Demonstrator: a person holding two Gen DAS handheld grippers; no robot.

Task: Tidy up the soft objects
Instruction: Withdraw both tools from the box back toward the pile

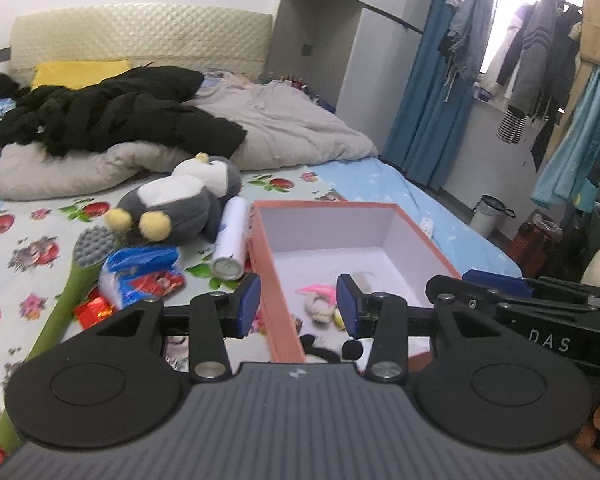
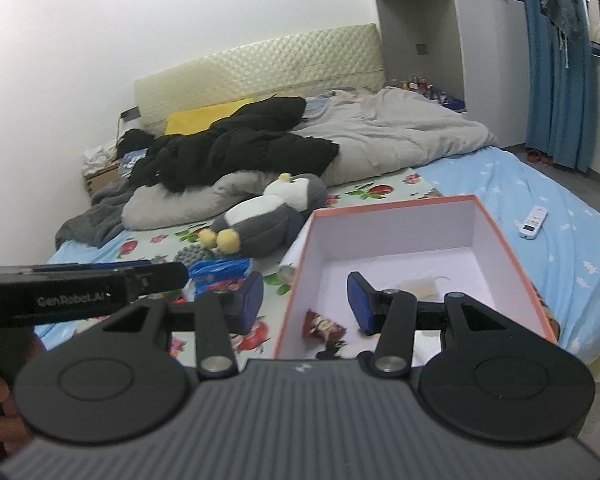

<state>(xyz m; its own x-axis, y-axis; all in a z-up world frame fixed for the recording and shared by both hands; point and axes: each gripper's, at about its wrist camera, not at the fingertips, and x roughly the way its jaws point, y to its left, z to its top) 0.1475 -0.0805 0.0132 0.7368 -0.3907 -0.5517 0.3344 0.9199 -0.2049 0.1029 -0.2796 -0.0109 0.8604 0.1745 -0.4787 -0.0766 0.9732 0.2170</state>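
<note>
An orange-rimmed box (image 1: 328, 228) with a white inside stands open on the bed. Small items lie in it, among them a pink piece (image 1: 314, 290) and a little white and yellow plush (image 1: 320, 311). A grey and white penguin plush (image 1: 180, 200) lies on the floral sheet left of the box. My left gripper (image 1: 298, 306) hovers over the box's near left corner, open, nothing between its blue pads. The right wrist view shows the box (image 2: 400, 224), a red packet (image 2: 322, 326) inside it, and the penguin (image 2: 268, 220). My right gripper (image 2: 306, 302) is open and holds nothing.
Left of the box lie a white cylinder (image 1: 232, 236), a blue plastic pack (image 1: 140, 276), a green-handled brush (image 1: 88, 248) and a red wrapper (image 1: 96, 312). A grey duvet (image 1: 292, 124) and black coat (image 1: 120, 120) fill the bed's far part. A remote (image 2: 534, 222) lies on the blue sheet.
</note>
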